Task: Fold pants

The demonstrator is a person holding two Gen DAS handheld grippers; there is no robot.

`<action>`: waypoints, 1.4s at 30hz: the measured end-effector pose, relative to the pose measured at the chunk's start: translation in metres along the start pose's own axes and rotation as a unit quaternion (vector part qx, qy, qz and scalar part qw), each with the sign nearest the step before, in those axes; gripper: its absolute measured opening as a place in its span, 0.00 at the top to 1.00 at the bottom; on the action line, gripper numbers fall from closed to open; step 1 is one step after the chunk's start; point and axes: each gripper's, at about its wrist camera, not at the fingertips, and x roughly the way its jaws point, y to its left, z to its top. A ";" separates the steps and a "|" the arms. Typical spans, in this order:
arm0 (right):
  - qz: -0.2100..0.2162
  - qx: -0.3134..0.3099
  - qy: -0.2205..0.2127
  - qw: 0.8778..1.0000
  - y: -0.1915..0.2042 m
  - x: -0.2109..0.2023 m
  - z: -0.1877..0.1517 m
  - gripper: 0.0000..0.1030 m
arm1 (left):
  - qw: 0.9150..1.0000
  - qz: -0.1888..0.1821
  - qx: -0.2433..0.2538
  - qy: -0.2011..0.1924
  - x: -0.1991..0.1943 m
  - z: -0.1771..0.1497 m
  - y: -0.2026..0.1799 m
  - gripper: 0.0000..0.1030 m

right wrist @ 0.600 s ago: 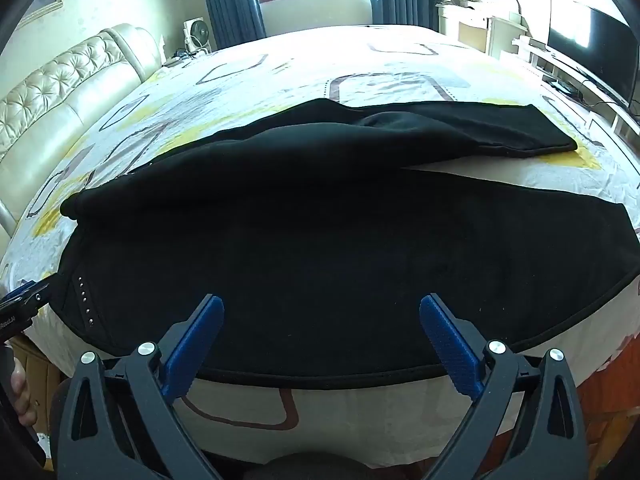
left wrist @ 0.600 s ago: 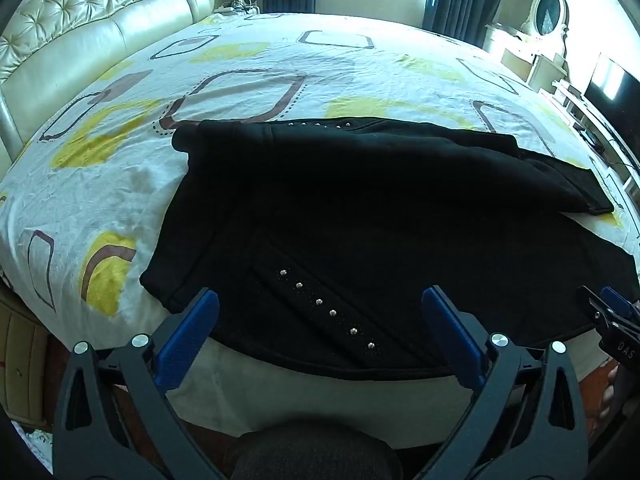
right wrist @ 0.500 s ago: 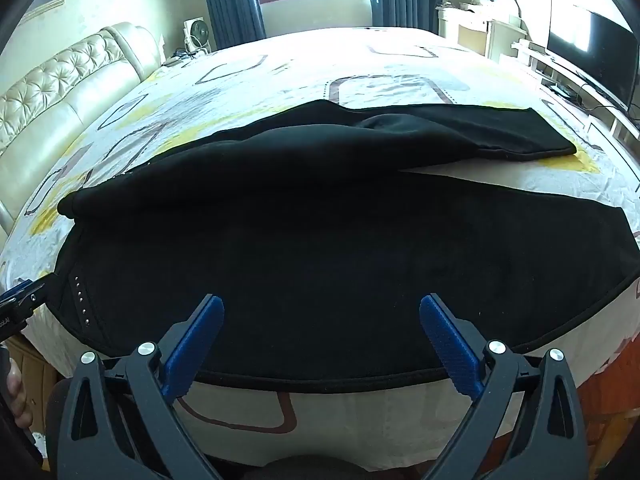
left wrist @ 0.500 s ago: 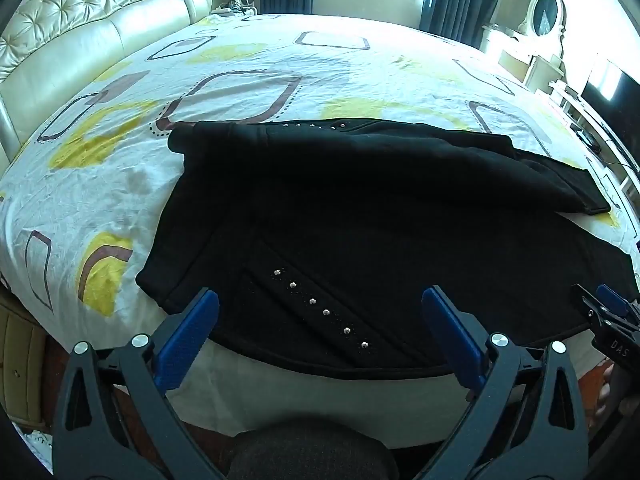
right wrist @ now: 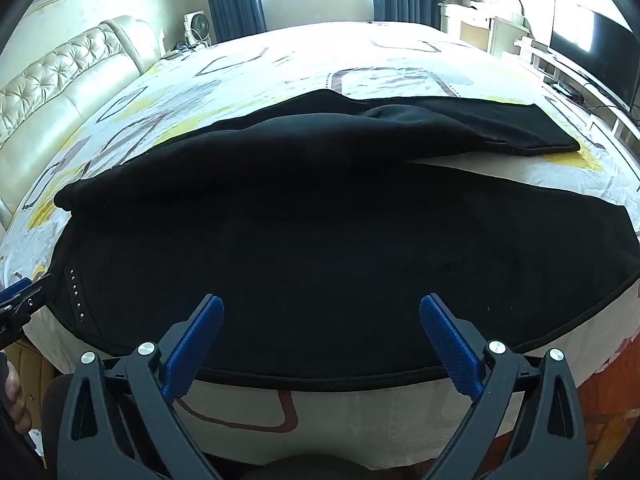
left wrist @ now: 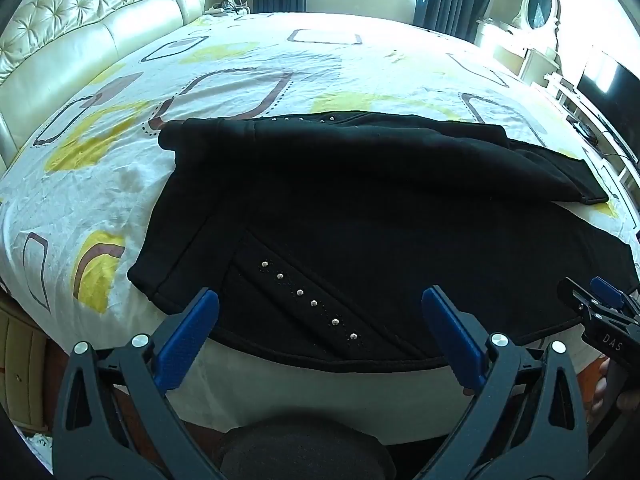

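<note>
Black pants (left wrist: 360, 208), one pair, spread flat along the near edge of the bed (left wrist: 248, 64), waistband toward the headboard side, legs running toward the TV side; far leg lies folded over on top, its hem near the bed's far right edge. Two stud rows: six studs on the near pocket (left wrist: 308, 298), a shorter row along the far waistband edge. Two grippers. Left gripper (left wrist: 320, 332) over the near edge at the pocket, jaws spread wide, nothing between the blue pads, no contact with fabric. Right gripper (right wrist: 320, 340) over the near edge further along the leg, jaws equally wide, empty, also clear of the cloth. Each one's tip shows at the side of the other's view, with a bit of a hand below it. Around: cream tufted headboard (left wrist: 80, 28), one fan (right wrist: 199, 24) by the dark curtains, one oval mirror (left wrist: 538, 4) on a white dresser, one TV (right wrist: 592, 52). Nothing blocks the pants. Versus half a second back: both grippers sit slightly higher and further back from the bed edge, pants unchanged, jaws same width.
</note>
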 end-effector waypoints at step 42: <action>0.007 0.002 0.023 1.000 0.003 0.011 -0.008 0.05 | 1.000 0.002 0.003 0.009 0.003 -0.001 0.000 0.02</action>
